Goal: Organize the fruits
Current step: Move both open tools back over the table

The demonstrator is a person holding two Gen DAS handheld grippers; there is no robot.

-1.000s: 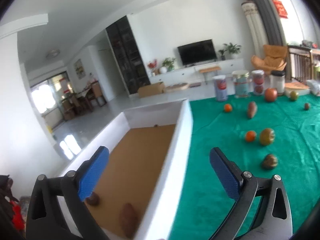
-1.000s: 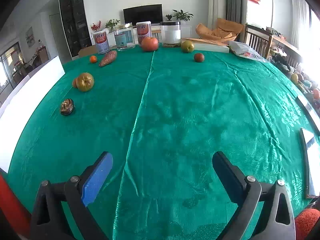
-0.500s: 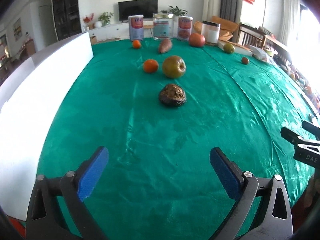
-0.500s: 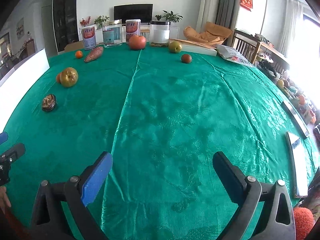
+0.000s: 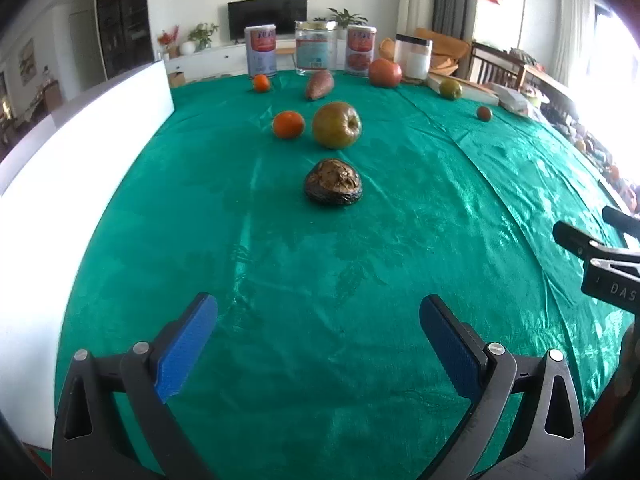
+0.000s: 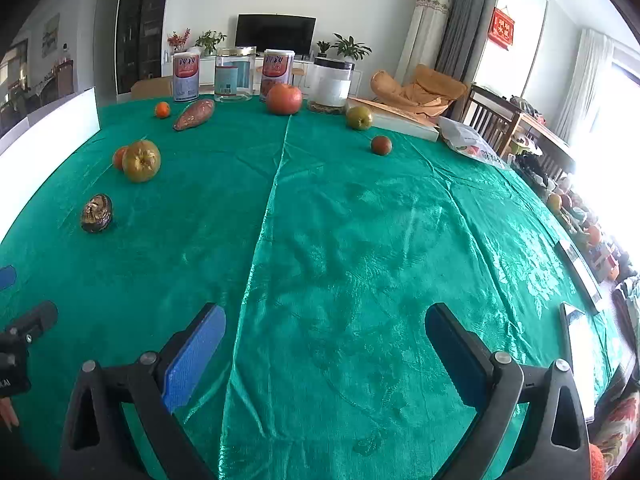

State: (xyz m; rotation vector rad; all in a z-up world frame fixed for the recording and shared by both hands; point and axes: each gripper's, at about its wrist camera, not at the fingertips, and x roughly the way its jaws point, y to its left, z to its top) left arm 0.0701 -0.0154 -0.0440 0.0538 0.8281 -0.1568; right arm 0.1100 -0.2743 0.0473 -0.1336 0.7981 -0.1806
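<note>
Fruits lie on a green tablecloth (image 5: 320, 264). A dark wrinkled fruit (image 5: 333, 182) is nearest, straight ahead of my open, empty left gripper (image 5: 318, 316). Behind it sit a yellow-green apple (image 5: 336, 124) and an orange (image 5: 288, 124). Farther back are a small orange (image 5: 261, 82), a sweet potato (image 5: 319, 84), a big red fruit (image 5: 385, 73), a green apple (image 5: 450, 89) and a small red fruit (image 5: 484, 113). My right gripper (image 6: 325, 326) is open and empty over bare cloth; the dark fruit (image 6: 96, 213) lies far to its left.
A white box wall (image 5: 80, 128) runs along the table's left side. Tins and jars (image 5: 316, 51) stand in a row at the far edge. A flat box (image 6: 396, 118) and a plastic bag (image 6: 468, 142) lie at the back right.
My left gripper has swung from over the white box to face the fruits and moved a little closer to the dark fruit. The right gripper has drifted slightly; both stay open.
</note>
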